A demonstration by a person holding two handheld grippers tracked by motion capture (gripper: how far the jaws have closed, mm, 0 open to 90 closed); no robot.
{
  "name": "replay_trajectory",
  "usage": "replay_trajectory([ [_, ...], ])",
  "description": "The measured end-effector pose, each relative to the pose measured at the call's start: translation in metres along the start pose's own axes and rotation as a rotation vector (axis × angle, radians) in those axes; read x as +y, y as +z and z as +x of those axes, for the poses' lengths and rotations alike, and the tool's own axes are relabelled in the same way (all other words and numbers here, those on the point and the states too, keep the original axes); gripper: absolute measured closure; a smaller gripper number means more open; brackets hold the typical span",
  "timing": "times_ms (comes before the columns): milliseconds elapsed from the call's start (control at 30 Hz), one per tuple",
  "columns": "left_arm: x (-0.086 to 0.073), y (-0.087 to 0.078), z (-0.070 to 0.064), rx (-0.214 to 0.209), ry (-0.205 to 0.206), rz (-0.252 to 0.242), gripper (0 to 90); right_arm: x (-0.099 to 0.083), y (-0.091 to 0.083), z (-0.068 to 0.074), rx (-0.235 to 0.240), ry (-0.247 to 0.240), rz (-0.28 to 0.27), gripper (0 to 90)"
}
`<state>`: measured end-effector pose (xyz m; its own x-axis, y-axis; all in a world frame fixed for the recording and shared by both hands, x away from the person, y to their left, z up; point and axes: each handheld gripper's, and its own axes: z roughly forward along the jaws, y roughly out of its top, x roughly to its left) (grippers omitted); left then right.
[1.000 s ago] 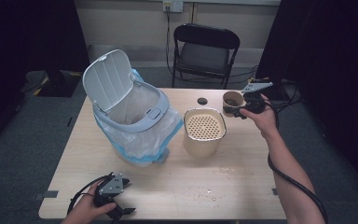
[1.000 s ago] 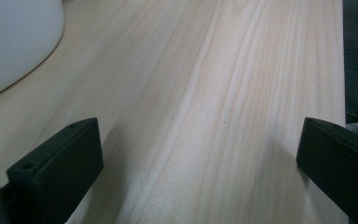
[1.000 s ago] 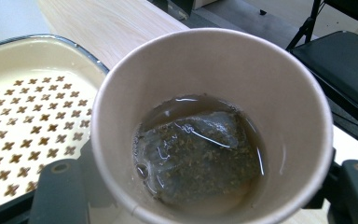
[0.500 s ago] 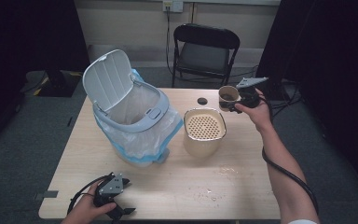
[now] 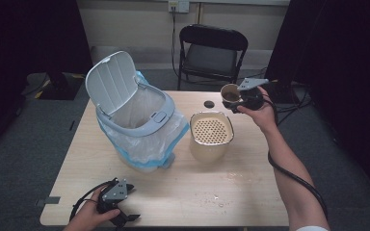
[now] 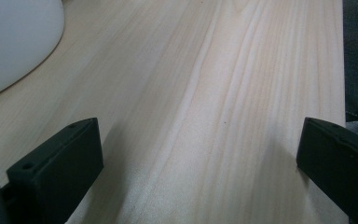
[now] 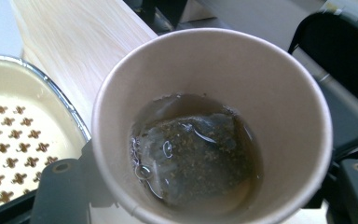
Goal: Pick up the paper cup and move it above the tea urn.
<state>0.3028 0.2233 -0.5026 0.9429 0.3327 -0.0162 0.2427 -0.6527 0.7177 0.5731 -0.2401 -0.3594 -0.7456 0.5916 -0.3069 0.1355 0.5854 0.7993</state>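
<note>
While high view has right gripper (image 5: 241, 97) clamping cup (image 5: 230, 93) far right above table (image 5: 250, 192), right gripper view reveals teabag (image 7: 193, 156) inside; left gripper (image 5: 125, 202) wide open, empty, near left.

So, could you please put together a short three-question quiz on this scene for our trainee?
1. True or false: the right tongs hold a paper cup above the table.
2. What lies in the cup? A) a tea bag in liquid B) coins C) nothing
3. Fill in: the left tongs are ____, with bare wood between them.

Key: 1 true; 2 A, the tea bag; 3 open.
</note>
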Motion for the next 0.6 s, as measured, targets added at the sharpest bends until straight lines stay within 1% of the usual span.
replay_trajectory([
  [67,0.000,0.000,0.000,0.001,-0.002,-0.001,0.0,0.004,-0.003,0.004,-0.021,-0.054,-0.002,28.2],
  [100,0.000,0.000,0.000,0.000,0.000,0.000,0.0,0.004,-0.003,0.004,-0.021,-0.054,-0.002,28.2],
  [133,0.000,0.000,0.000,0.000,-0.001,0.000,0.0,0.005,-0.005,0.006,-0.038,-0.086,-0.003,28.2],
  [200,0.000,0.000,0.000,0.003,-0.004,0.000,0.0,0.009,-0.008,0.012,-0.057,-0.158,-0.002,28.3],
  [233,0.000,0.000,0.000,0.004,-0.004,0.000,0.0,0.012,-0.011,0.019,-0.064,-0.225,0.000,28.5],
  [267,0.000,0.000,0.000,0.004,-0.004,0.000,0.0,0.012,-0.011,0.019,-0.064,-0.225,0.000,28.5],
  [300,0.000,0.000,0.000,0.003,0.000,0.004,0.0,0.014,-0.014,0.026,-0.088,-0.308,0.023,28.7],
  [367,0.000,0.000,0.000,0.005,-0.002,0.000,0.0,0.015,-0.016,0.033,-0.116,-0.388,0.039,28.8],
  [400,0.000,0.000,0.000,0.005,-0.002,0.000,0.0,0.016,-0.016,0.037,-0.128,-0.417,0.044,28.9],
  [433,0.000,0.000,0.000,0.005,-0.001,0.001,0.0,0.016,-0.016,0.037,-0.128,-0.417,0.044,28.9],
  [467,0.000,0.000,0.000,0.005,0.000,0.001,0.0,0.016,-0.017,0.040,-0.145,-0.450,0.055,29.0],
  [500,0.000,0.000,-0.001,0.007,-0.005,-0.003,0.0,0.016,-0.018,0.046,-0.177,-0.514,0.082,29.1],
  [533,0.000,0.000,-0.001,0.007,-0.005,-0.003,0.0,0.016,-0.018,0.046,-0.177,-0.514,0.082,29.1],
  [567,0.000,0.000,-0.001,0.006,-0.005,-0.003,0.0,0.016,-0.020,0.052,-0.219,-0.595,0.105,29.2],
  [600,0.000,0.000,0.000,0.006,0.000,0.000,0.0,0.016,-0.020,0.052,-0.219,-0.595,0.105,29.2],
])
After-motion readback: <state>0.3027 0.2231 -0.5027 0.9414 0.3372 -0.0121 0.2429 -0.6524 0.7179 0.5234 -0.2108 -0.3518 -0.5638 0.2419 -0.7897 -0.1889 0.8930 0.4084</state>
